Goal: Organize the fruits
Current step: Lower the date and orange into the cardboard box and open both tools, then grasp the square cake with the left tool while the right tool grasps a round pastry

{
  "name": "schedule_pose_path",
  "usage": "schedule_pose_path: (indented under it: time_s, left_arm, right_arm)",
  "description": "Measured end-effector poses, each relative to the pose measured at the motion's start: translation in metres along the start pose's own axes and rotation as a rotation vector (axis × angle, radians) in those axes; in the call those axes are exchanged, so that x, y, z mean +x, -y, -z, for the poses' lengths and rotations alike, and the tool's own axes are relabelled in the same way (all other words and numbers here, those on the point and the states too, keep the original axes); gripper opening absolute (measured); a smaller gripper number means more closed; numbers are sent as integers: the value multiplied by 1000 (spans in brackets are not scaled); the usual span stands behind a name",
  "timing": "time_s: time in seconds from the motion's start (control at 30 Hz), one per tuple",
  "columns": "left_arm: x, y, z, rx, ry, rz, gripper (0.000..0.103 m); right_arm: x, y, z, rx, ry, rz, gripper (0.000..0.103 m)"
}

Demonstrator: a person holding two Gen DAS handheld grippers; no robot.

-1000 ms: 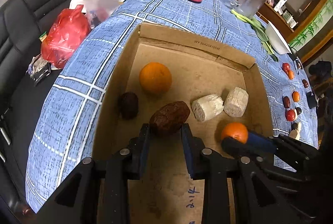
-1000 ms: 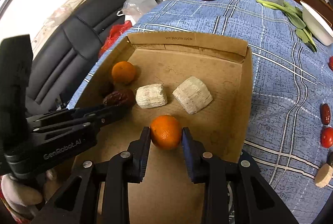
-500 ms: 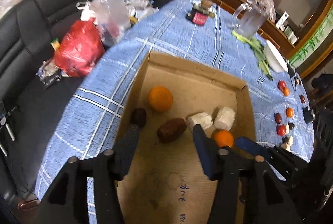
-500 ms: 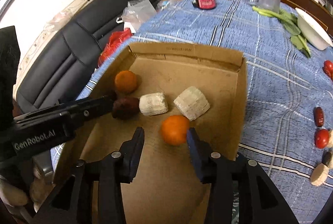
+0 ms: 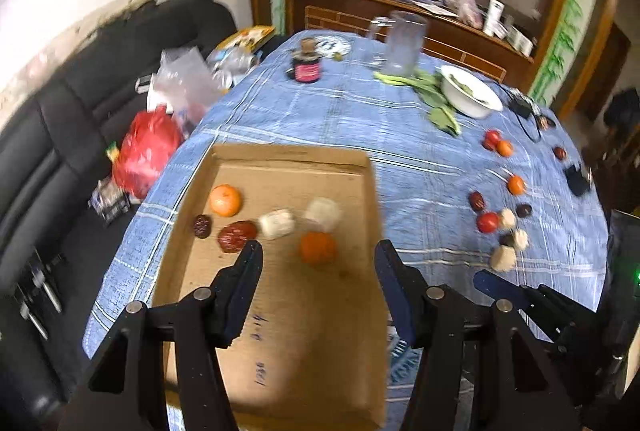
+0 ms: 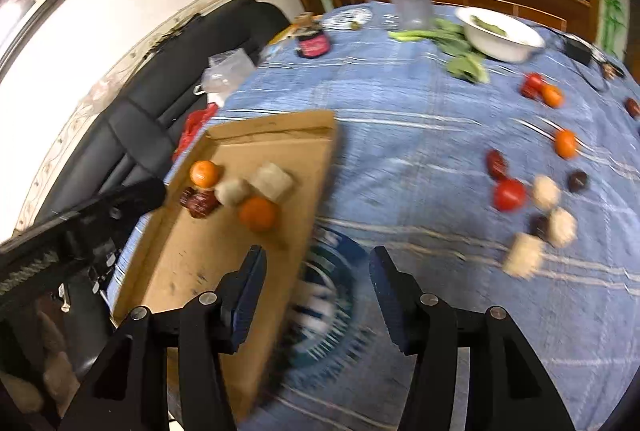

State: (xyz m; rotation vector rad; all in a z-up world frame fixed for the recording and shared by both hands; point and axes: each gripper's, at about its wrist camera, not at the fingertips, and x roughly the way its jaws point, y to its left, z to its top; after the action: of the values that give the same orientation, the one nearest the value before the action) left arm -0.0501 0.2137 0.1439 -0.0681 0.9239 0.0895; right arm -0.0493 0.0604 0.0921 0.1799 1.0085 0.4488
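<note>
The cardboard box holds two oranges, a red date, a dark date and two white chunks. My left gripper hangs open above the box's near half, holding nothing. My right gripper hovers over the box's right wall and the blue cloth, its jaws opening with nothing between them. Loose fruit lies on the cloth to the right: a tomato, an orange, dates and white chunks.
A white bowl with greens, a glass jug and a dark jar stand at the table's far end. A black sofa with a red bag runs along the left. A charger and cable lie far right.
The left gripper let go of the red date and the right one let go of the orange; both fruits rest in the box. Both grippers rose, pulled back and swung right.
</note>
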Motion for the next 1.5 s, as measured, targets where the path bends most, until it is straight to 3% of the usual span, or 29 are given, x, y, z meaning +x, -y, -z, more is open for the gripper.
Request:
schedule_pose_path:
  time_s: [0.3, 0.73, 0.9, 1.3, 1.5]
  left_arm:
    - [-32, 82, 11, 123, 49, -35, 57]
    - [-50, 134, 23, 180, 85, -62, 61]
    - [-44, 138, 27, 172, 61, -45, 62]
    - [10, 114, 43, 28, -111, 51, 63]
    - [32, 111, 46, 11, -156, 96, 63]
  right_arm:
    - [-44, 61, 24, 62, 15, 34, 58]
    - [-78, 99, 36, 62, 56, 36, 62]
    - [-78, 107, 39, 70, 46, 41, 62]
    - [-54, 138, 57, 145, -39, 90, 62]
    - [-46, 155, 48, 167, -36, 103, 62]
